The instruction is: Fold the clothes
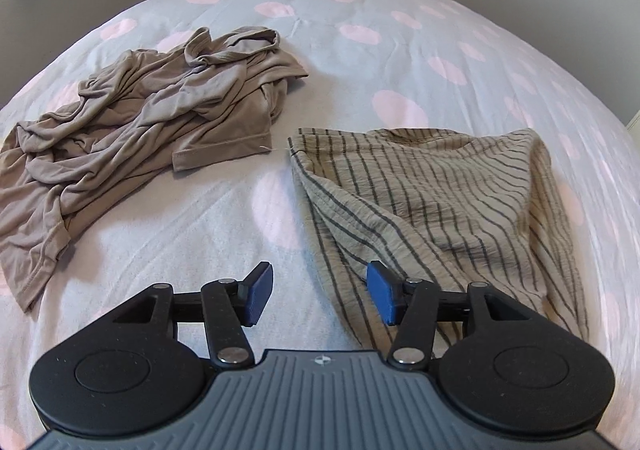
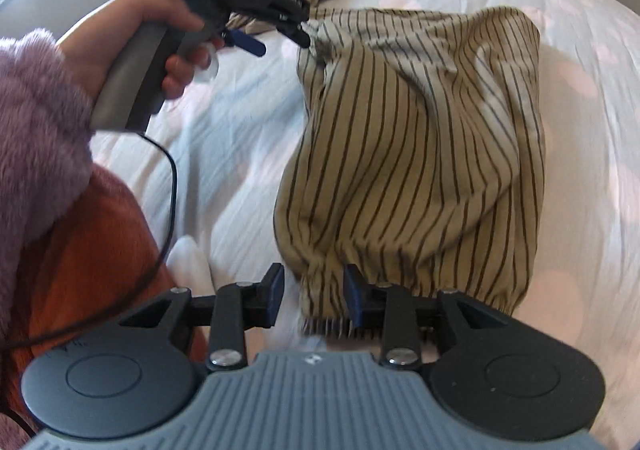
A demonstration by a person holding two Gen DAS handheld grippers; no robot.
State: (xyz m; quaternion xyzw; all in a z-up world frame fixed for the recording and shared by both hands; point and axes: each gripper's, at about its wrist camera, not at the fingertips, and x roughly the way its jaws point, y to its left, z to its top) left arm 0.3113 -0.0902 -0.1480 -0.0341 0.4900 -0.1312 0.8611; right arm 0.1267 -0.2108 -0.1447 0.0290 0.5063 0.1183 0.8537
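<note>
Striped garment (image 2: 416, 154) between right gripper's (image 2: 314, 300) spread jaws; left gripper (image 1: 320, 296) open, perhaps touching it.

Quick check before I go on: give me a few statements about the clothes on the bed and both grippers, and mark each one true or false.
1. The beige dark-striped garment lies right of the crumpled taupe jersey top in the left wrist view. True.
2. The left gripper is shut on the taupe top. False: its jaws are open and grip nothing.
3. The bed cover is pale with pink dots. True.
4. The right gripper is clamped shut. False: its jaws stand open, with the striped garment's gathered hem between them.
5. The two garments are stacked. False: they lie side by side, with bed cover showing between them.
</note>
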